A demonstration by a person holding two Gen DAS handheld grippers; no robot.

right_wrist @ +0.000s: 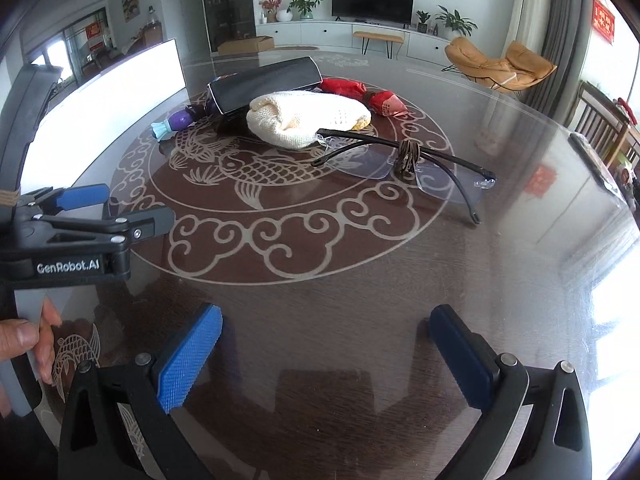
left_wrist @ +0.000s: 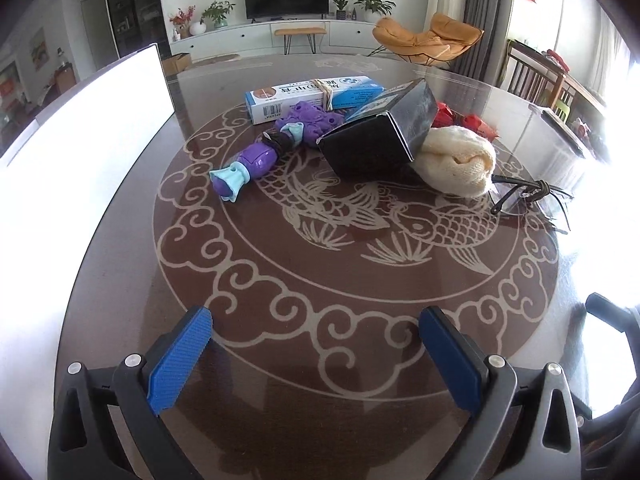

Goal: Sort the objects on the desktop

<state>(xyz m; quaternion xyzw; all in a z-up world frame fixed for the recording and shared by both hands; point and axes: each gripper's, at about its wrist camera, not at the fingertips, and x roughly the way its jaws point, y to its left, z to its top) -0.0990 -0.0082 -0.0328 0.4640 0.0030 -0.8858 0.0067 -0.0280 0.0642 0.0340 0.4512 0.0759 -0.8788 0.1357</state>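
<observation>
We see our left gripper [left_wrist: 316, 356] and right gripper [right_wrist: 326, 354] both spread wide and empty above the glass-topped table [left_wrist: 320, 280]. Farther out the clutter lies bunched: a purple toy [left_wrist: 244, 164] beside a black box [left_wrist: 372, 140], which touches a cream knitted cloth [left_wrist: 456, 160]; rimless glasses [right_wrist: 404, 160] rest just in front of the cloth.

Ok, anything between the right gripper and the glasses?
No: in the right wrist view only bare patterned table lies between the open right gripper and the glasses.
</observation>
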